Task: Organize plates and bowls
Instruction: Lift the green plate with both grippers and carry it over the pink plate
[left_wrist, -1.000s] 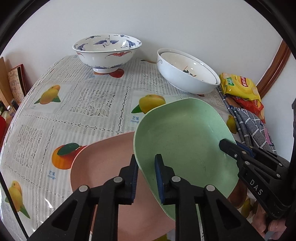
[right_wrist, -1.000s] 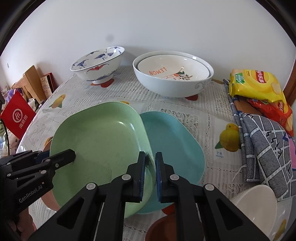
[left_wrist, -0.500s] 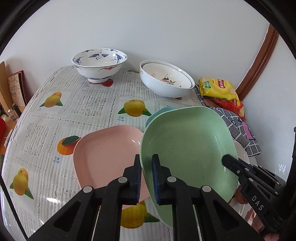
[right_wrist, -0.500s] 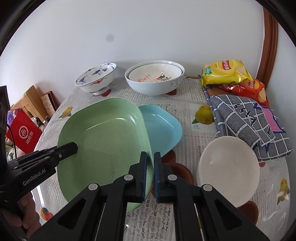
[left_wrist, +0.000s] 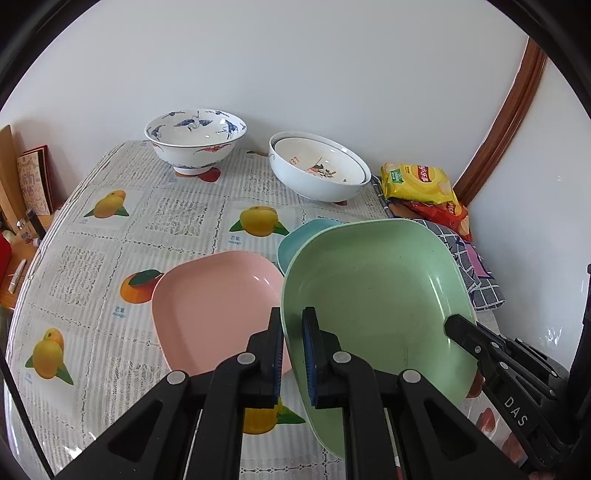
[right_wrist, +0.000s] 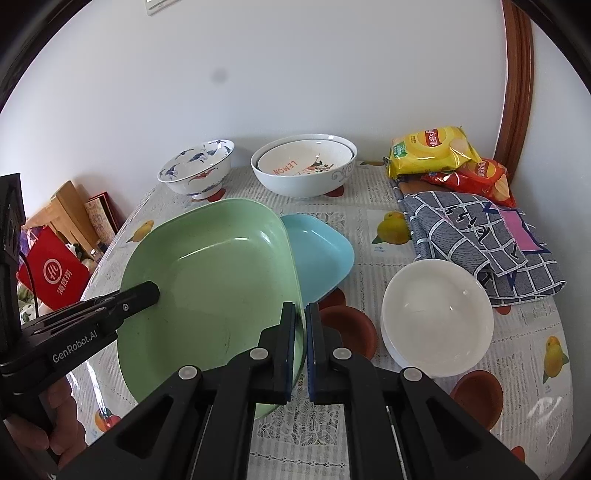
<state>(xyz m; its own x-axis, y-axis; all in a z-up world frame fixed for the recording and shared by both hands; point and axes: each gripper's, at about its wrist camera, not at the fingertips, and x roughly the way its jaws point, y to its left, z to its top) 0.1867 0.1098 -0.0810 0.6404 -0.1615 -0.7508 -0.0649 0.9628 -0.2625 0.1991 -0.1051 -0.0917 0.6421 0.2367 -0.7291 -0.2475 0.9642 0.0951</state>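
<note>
- At the left of the table, the pink plate (left_wrist: 218, 306) lies flat on the fruit-print tablecloth (left_wrist: 110, 258), right under the raised green plate's near edge; if the green plate (left_wrist: 376, 295) is lowered off-centre, its rim could catch the pink rim and skid instead of nesting
- Left gripper (left_wrist: 292, 347) is clamped on the green plate's left rim, one jaw inside, one outside; the hold covers only a thin lip, so a twist of the wrist could let it slip
- Between both grippers the green plate hangs tilted above the table, overlapping the blue plate (right_wrist: 321, 254) behind it; uneven lifting by the two hands could lever it out of one clamp
- Right gripper (right_wrist: 300, 339) is likewise closed on the opposite rim; pulling apart from the left one would strain both holds
- To the right, the stacked white bowls (right_wrist: 436, 314) sit just beside that gripper, and a sideways swing could knock them toward the checked cloth (right_wrist: 480, 236)
</note>
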